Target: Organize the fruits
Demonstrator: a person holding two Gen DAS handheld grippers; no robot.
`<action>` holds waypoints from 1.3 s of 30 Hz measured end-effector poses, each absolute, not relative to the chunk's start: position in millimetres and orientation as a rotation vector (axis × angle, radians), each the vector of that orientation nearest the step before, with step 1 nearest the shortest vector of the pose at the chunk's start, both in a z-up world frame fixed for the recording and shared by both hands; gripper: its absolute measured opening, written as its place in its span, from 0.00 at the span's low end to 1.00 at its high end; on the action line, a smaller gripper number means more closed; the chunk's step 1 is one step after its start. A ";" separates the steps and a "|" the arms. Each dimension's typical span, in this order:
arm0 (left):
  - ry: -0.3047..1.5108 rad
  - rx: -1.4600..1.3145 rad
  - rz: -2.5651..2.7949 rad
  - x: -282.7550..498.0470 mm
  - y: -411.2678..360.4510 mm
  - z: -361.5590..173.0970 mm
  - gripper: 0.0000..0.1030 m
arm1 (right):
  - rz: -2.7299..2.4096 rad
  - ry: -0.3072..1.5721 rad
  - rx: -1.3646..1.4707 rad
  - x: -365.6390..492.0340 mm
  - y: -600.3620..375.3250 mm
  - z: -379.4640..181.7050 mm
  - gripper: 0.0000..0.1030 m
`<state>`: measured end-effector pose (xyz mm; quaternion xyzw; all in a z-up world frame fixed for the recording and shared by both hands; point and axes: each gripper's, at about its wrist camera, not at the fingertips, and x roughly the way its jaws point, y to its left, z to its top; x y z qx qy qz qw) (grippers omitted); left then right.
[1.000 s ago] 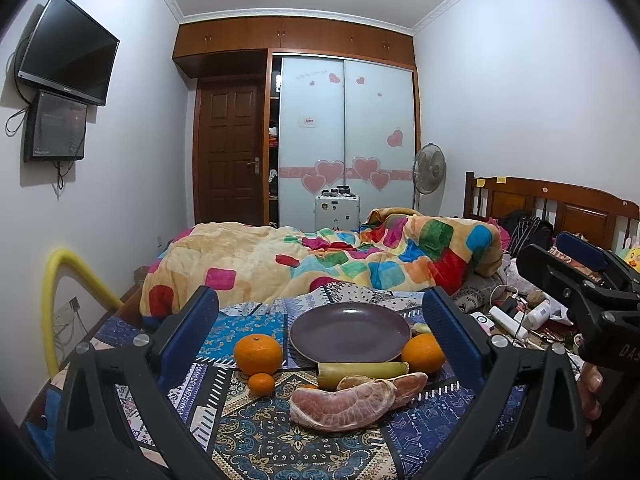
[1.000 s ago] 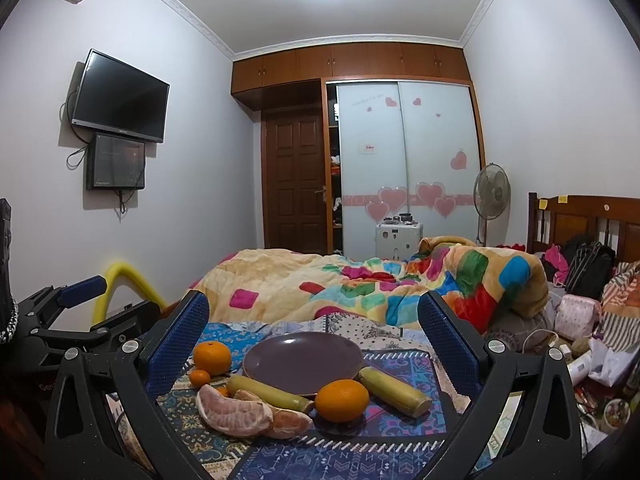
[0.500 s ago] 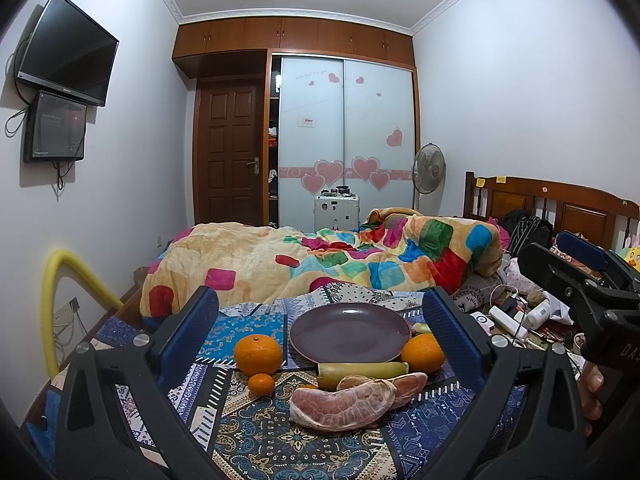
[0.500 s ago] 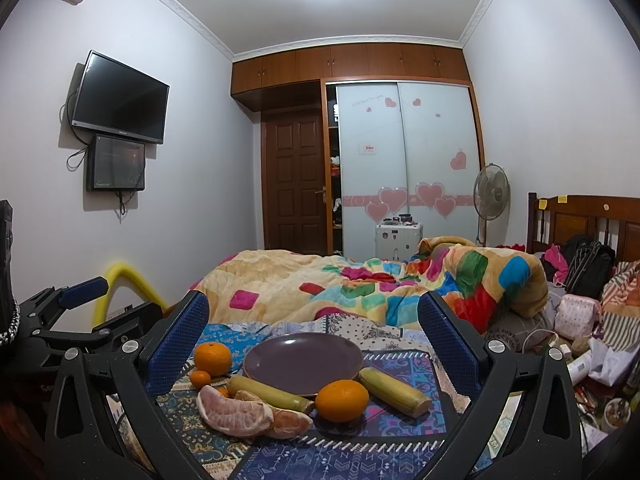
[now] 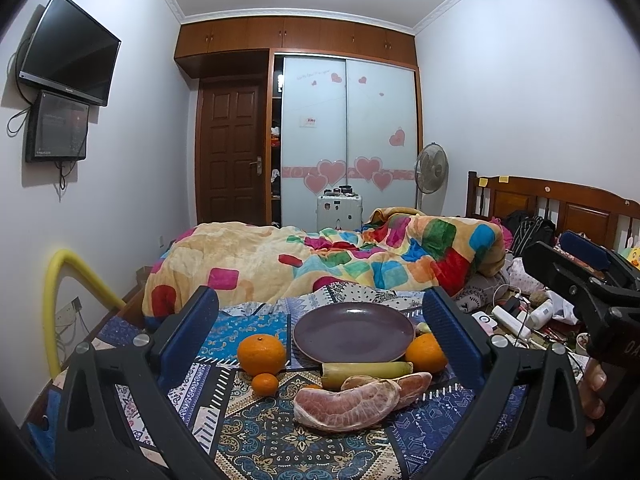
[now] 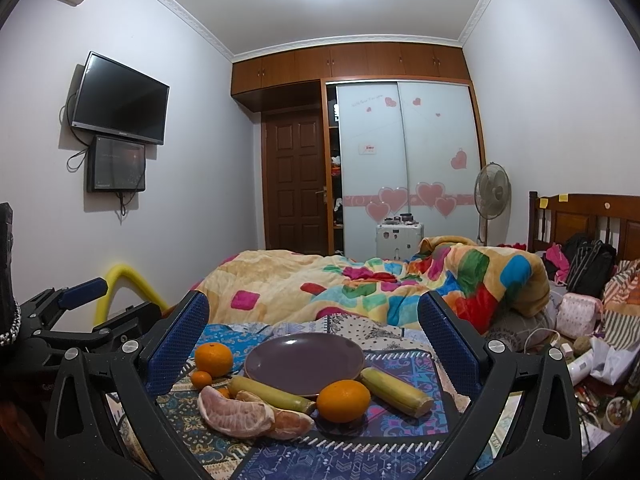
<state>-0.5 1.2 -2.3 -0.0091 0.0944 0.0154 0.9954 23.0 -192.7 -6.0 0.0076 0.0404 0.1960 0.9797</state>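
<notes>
I take the purple plate (image 5: pixel 354 334) as my landmark, and both my grippers hover in front of it with nothing between their pads. My left gripper (image 5: pixel 320 334) has its jaws wide apart; left of the plate I see a big orange (image 5: pixel 262 354) with a small mandarin (image 5: pixel 265 384) just before it. In front of the plate lie a sugarcane piece (image 5: pixel 366 370) and peeled pomelo segments (image 5: pixel 350 400). My right gripper (image 6: pixel 314 340) is spread wide too; a second orange (image 6: pixel 344 400) sits at the plate's front right edge, beside another sugarcane piece (image 6: pixel 396 392), all on the patterned cloth (image 6: pixel 280 456).
</notes>
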 end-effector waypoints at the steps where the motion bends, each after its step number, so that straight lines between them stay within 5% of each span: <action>1: 0.189 -0.019 0.031 -0.5 1.3 -2.4 1.00 | 0.395 0.082 0.015 23.0 -192.8 -6.1 1.00; 19: 0.213 -0.010 0.041 7.5 6.9 -11.3 1.00 | 0.405 0.116 0.005 32.9 -184.5 -11.8 1.00; 39: 0.528 -0.001 0.063 74.9 45.9 -83.1 0.98 | 0.390 0.434 -0.143 99.3 -188.9 -79.4 1.00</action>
